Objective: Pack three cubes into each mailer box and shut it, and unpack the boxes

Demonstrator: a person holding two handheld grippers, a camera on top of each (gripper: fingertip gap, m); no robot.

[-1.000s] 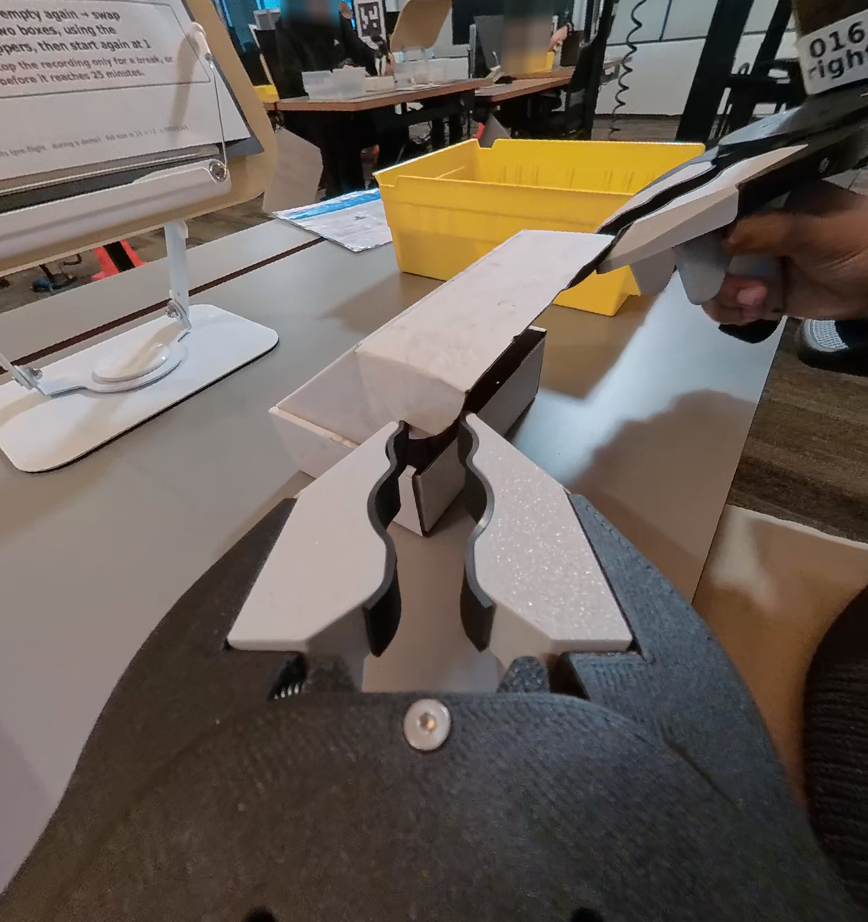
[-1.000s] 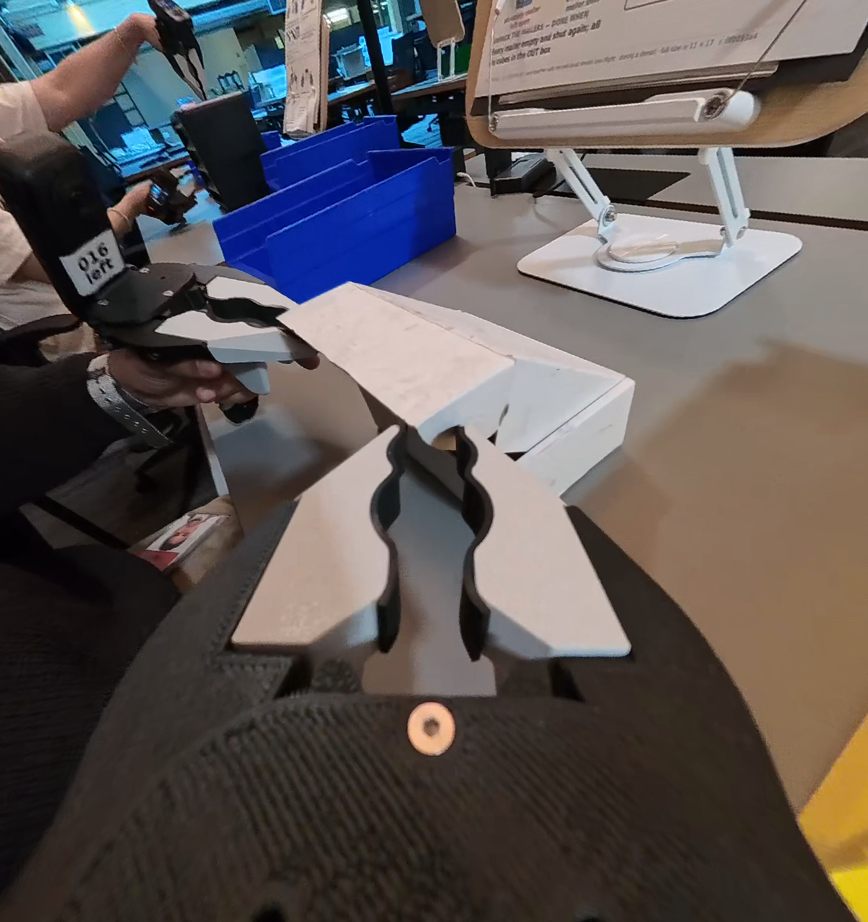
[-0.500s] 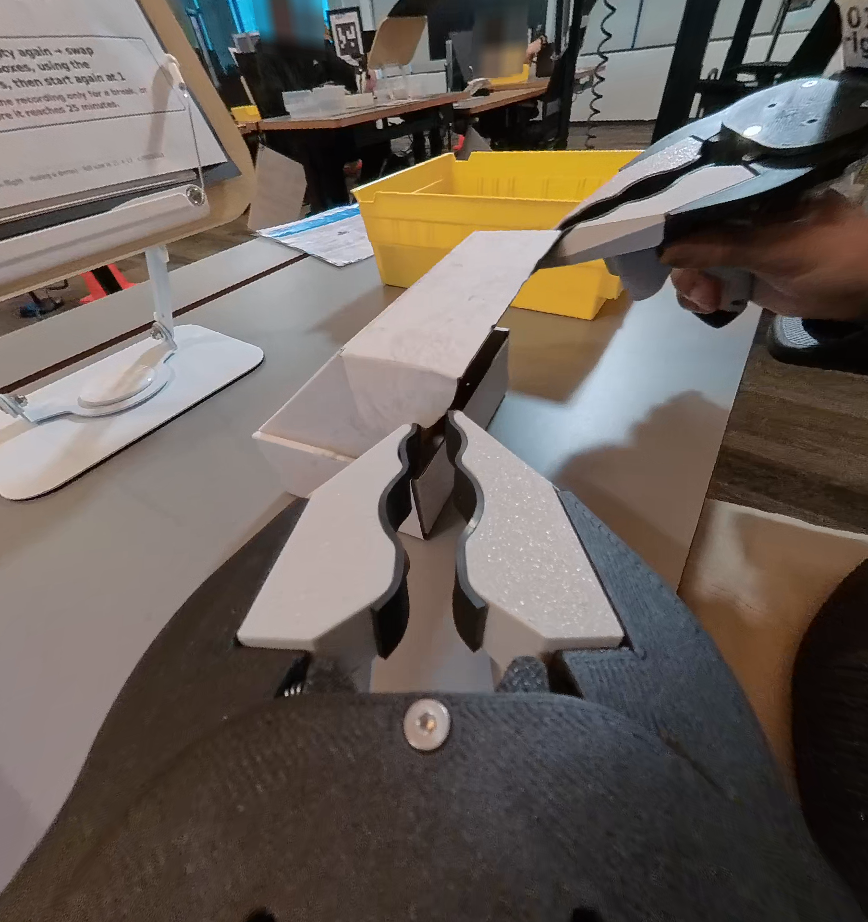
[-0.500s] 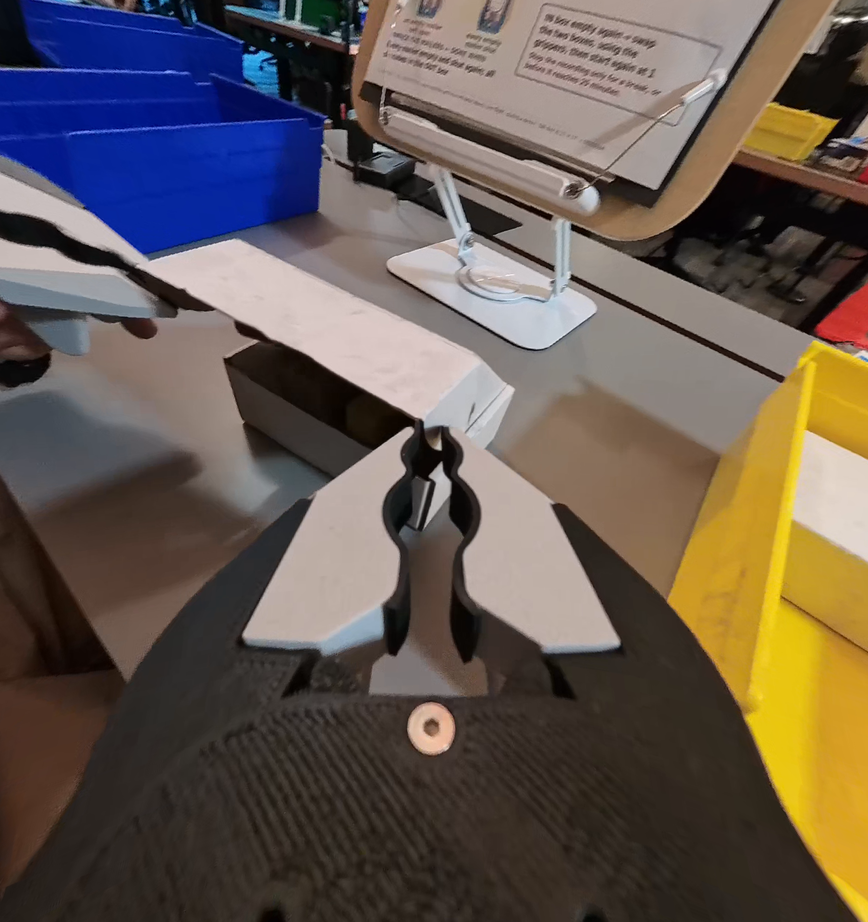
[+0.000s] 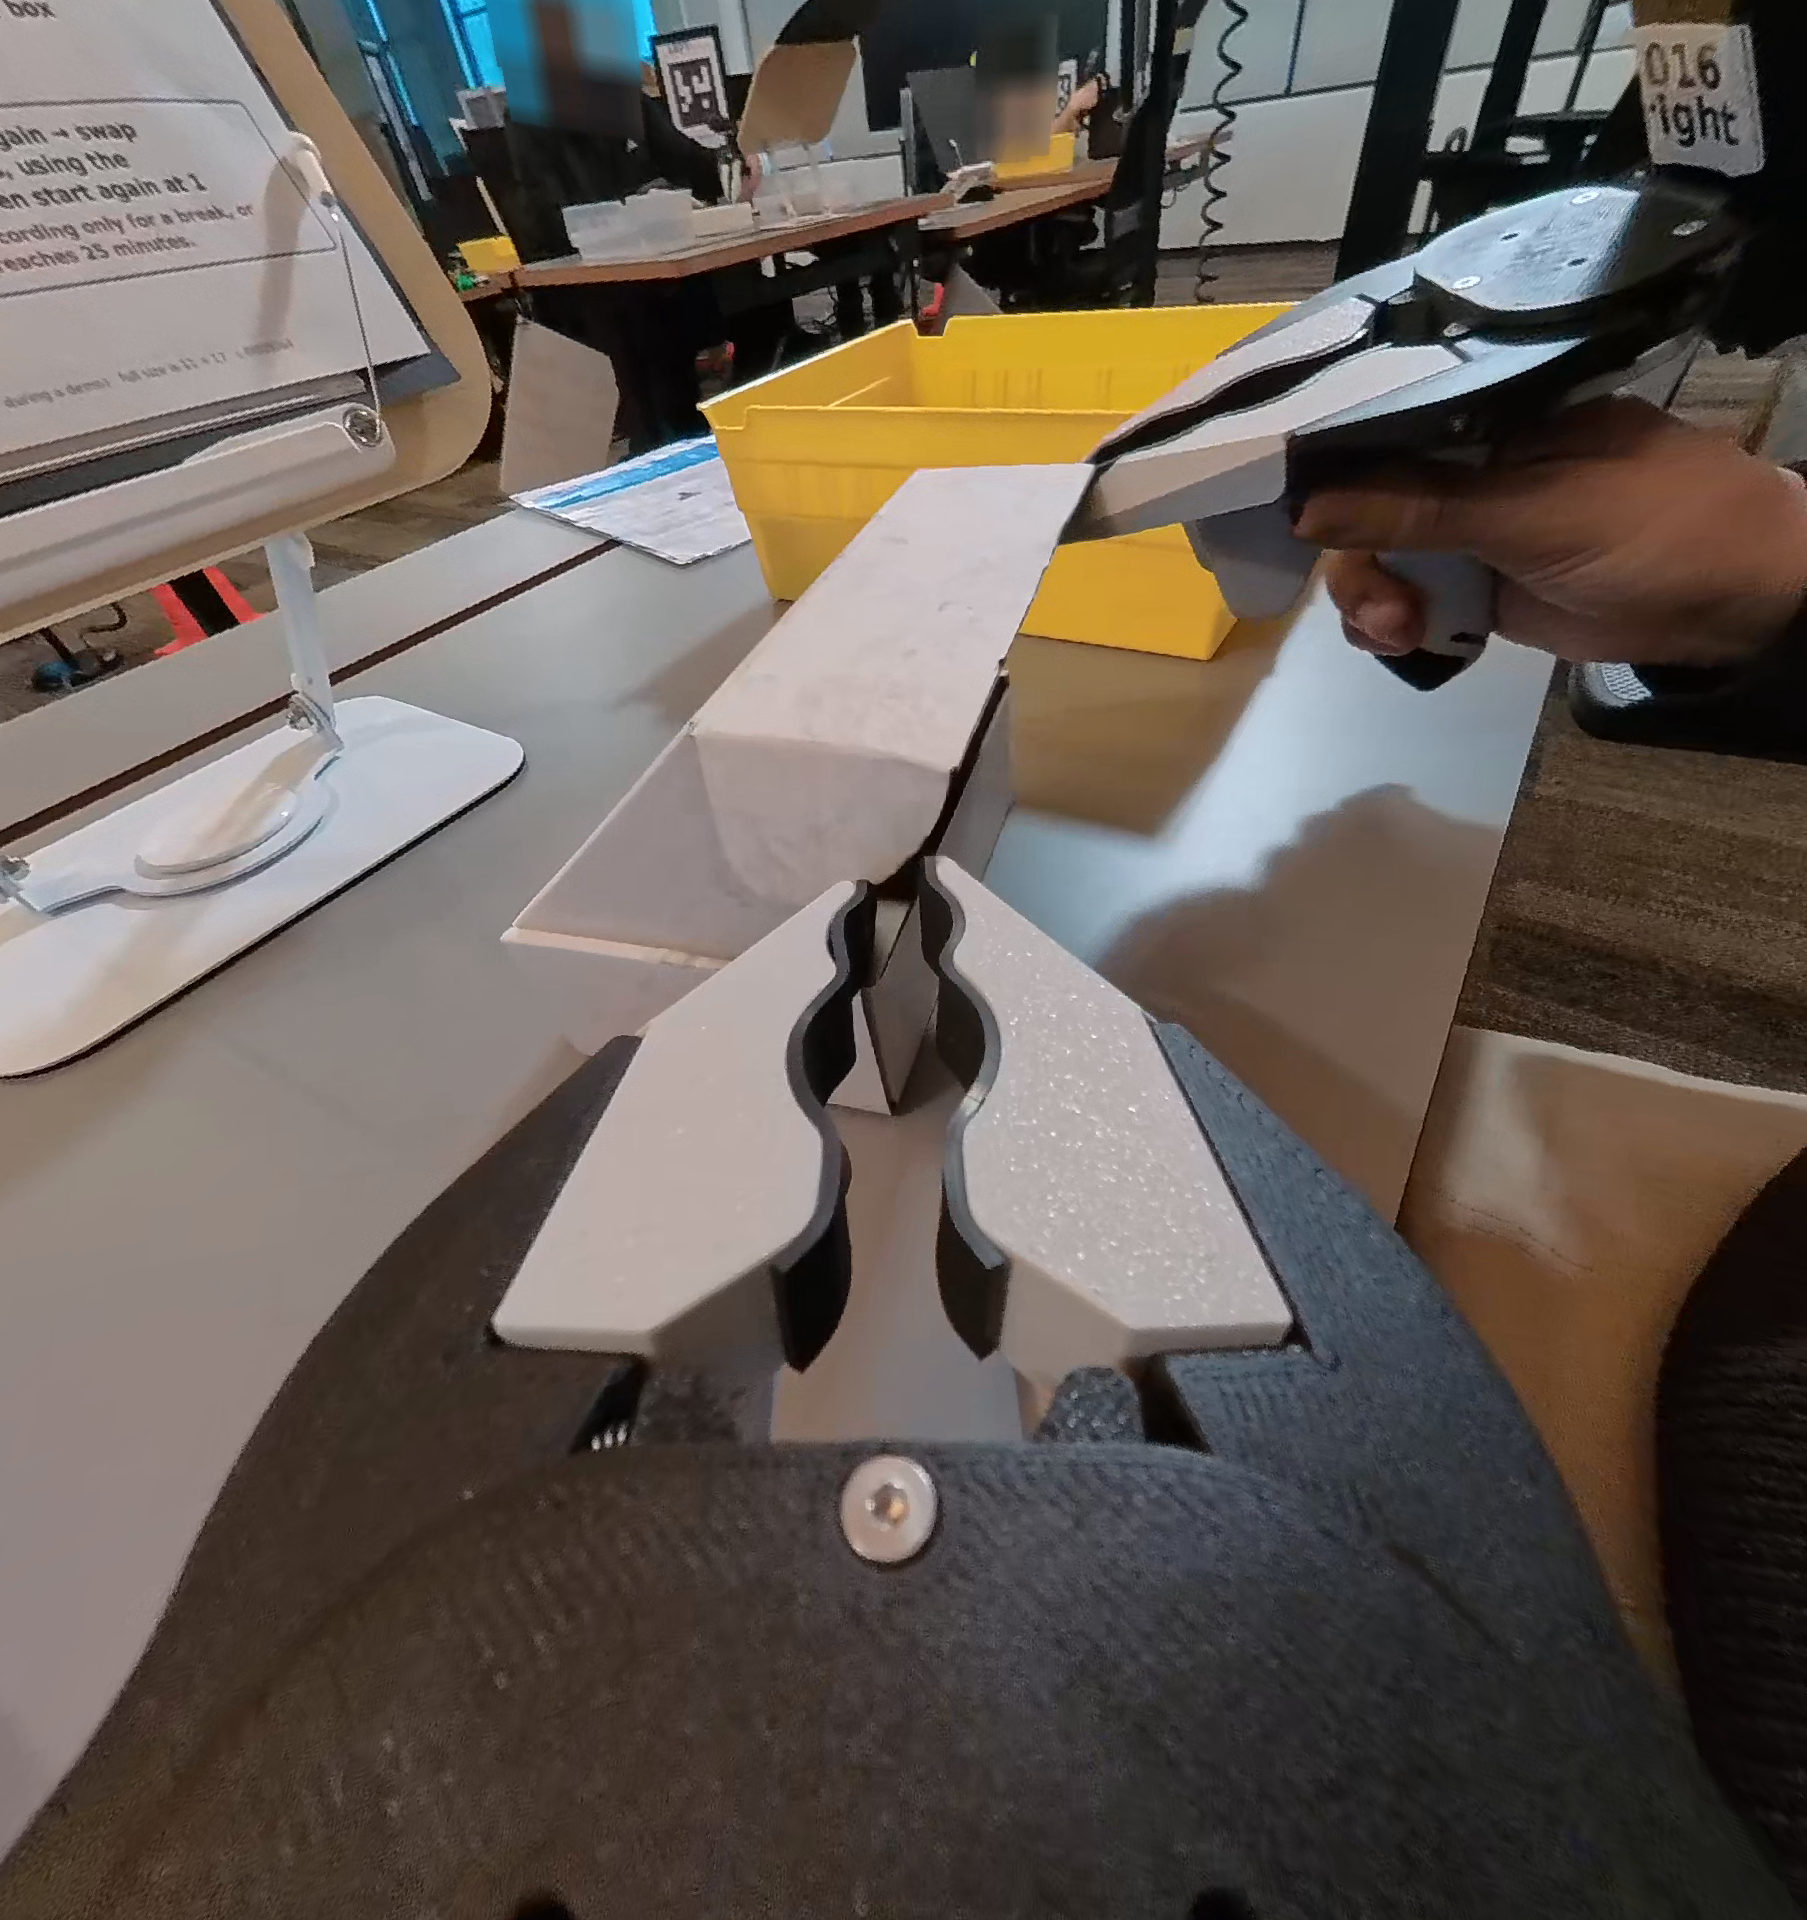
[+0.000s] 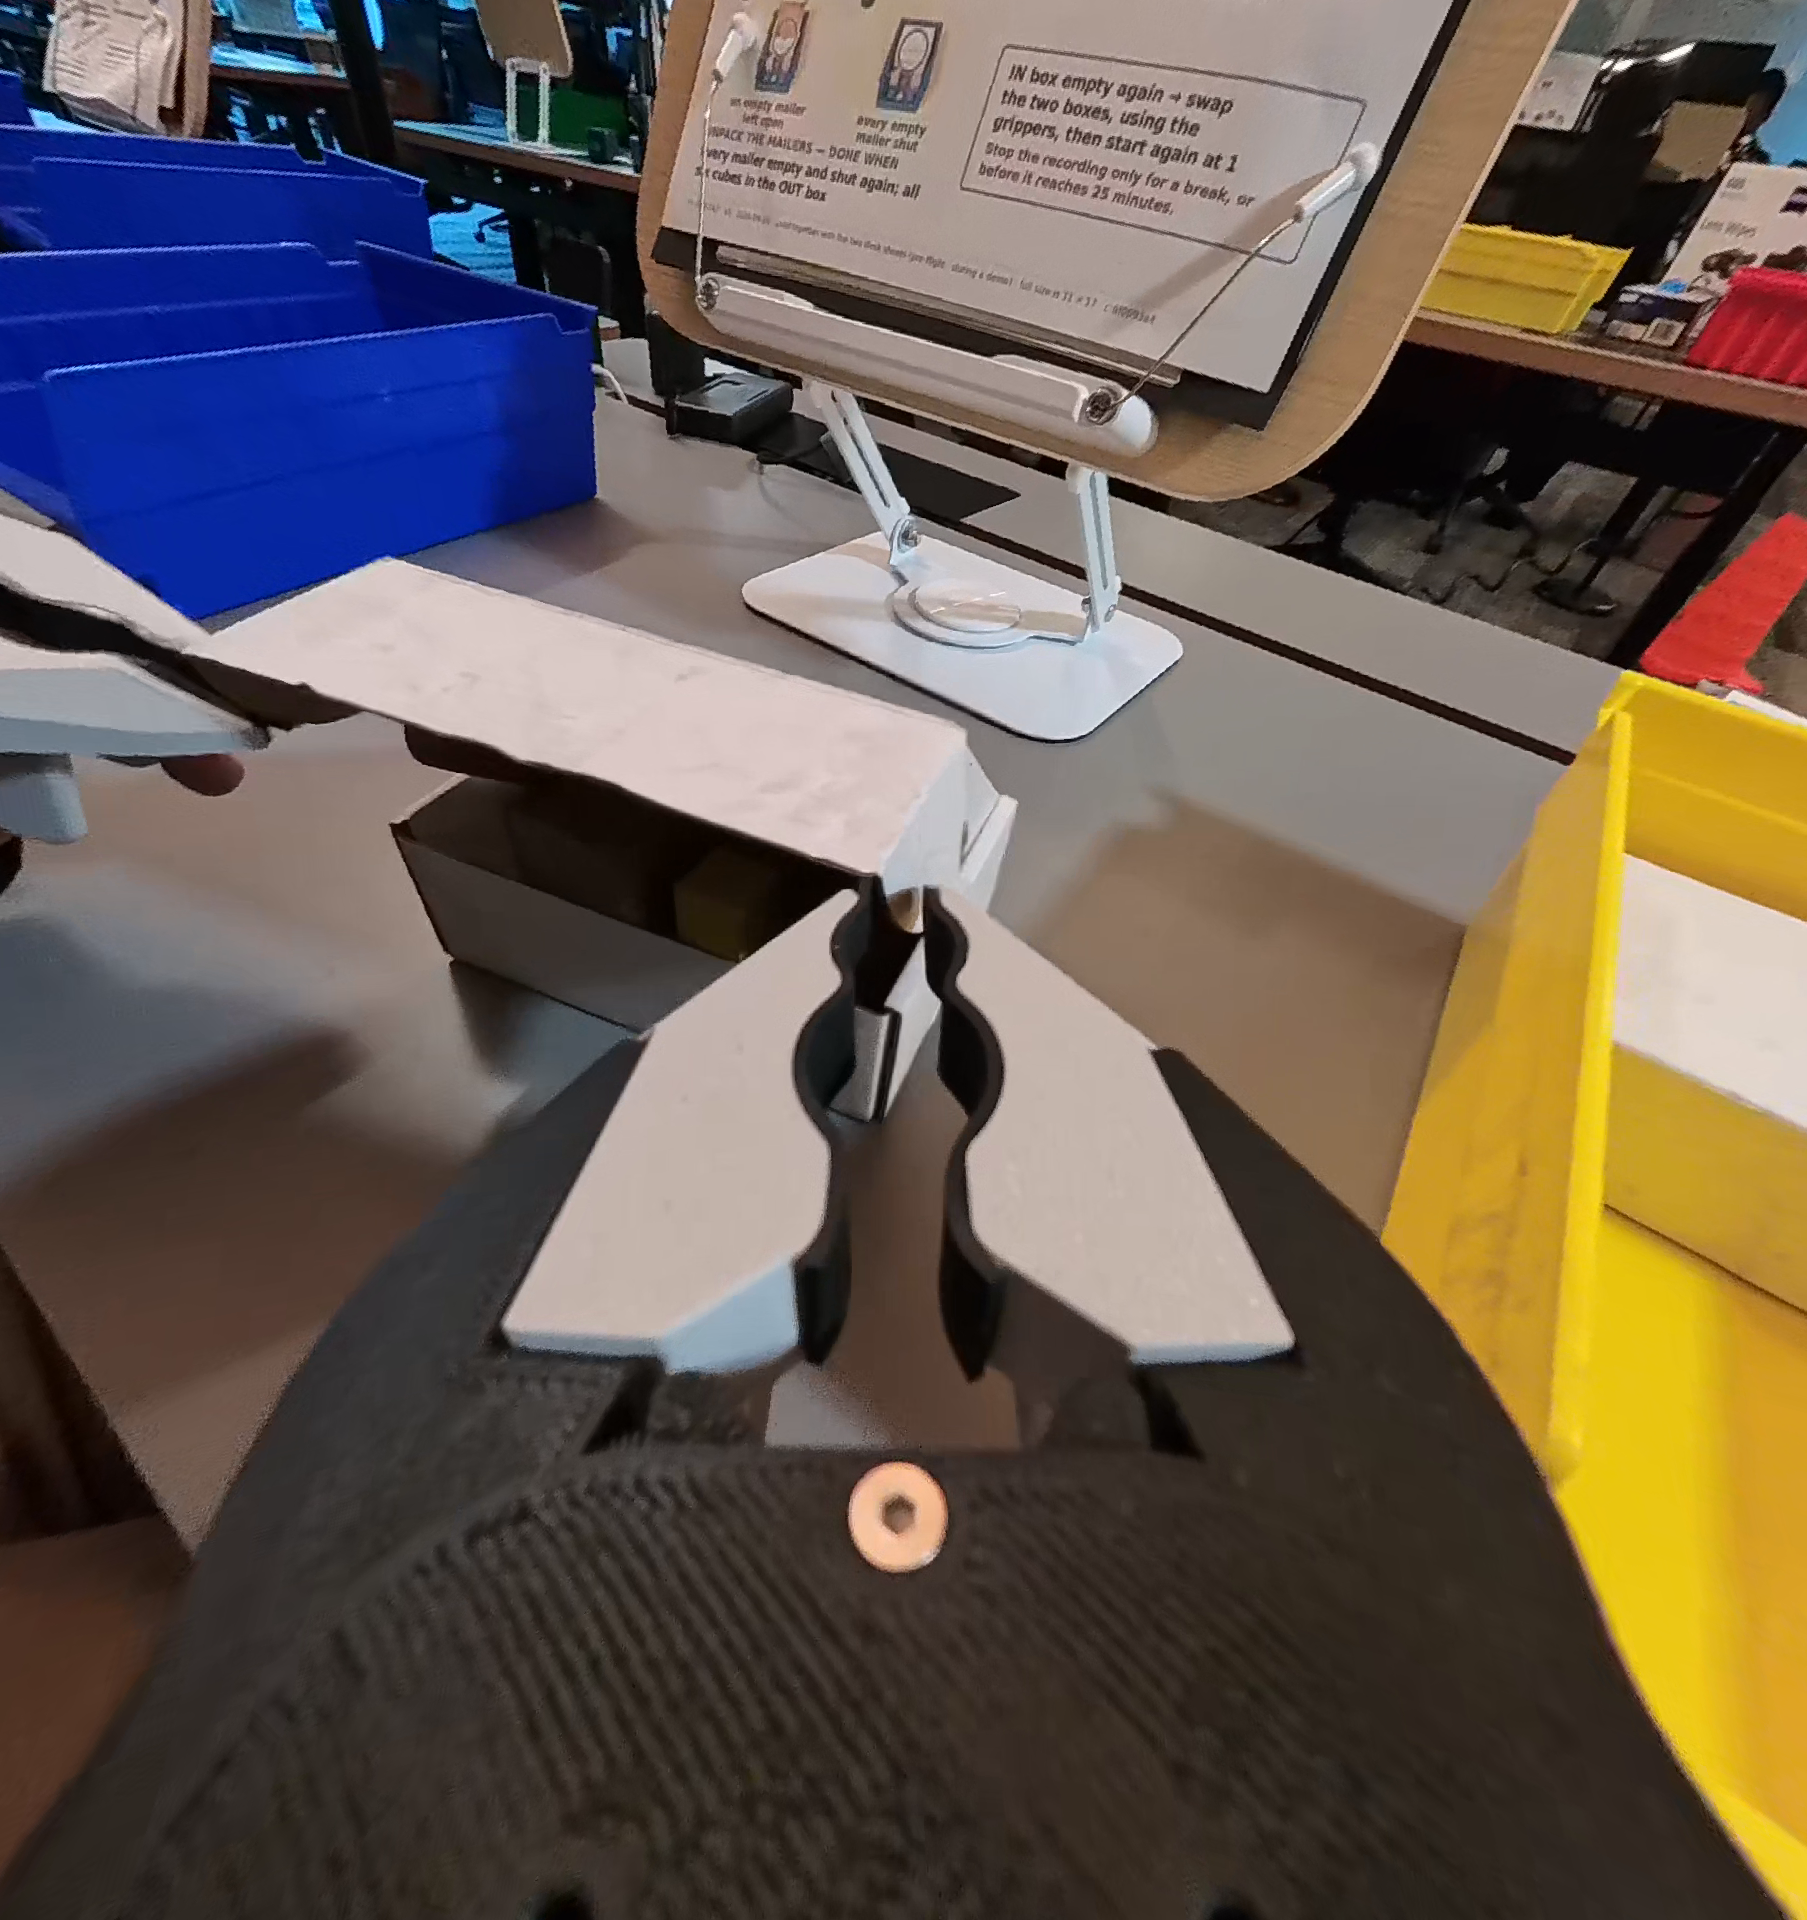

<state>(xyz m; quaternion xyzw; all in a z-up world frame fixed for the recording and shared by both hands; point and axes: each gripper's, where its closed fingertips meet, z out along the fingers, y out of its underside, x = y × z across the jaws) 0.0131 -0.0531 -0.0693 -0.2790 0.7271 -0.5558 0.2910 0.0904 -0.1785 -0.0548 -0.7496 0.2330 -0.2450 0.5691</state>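
Seemingly matte white cardboard mailer lid [image 5: 920, 613]

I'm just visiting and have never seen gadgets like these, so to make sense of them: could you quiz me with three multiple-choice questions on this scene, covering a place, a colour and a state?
1. Where does the mailer box stand? A on a chair; B on the grey table; C on the floor.
2. What colour are the bins beyond the left gripper? A blue; B purple; C orange.
3. How is the box's lid? A flat shut; B torn off; C raised, clamped at both ends.

B, its base rests on the tabletop. A, they are plainly blue. C, the left gripper and right gripper both have jaws shut on the lifted lid.
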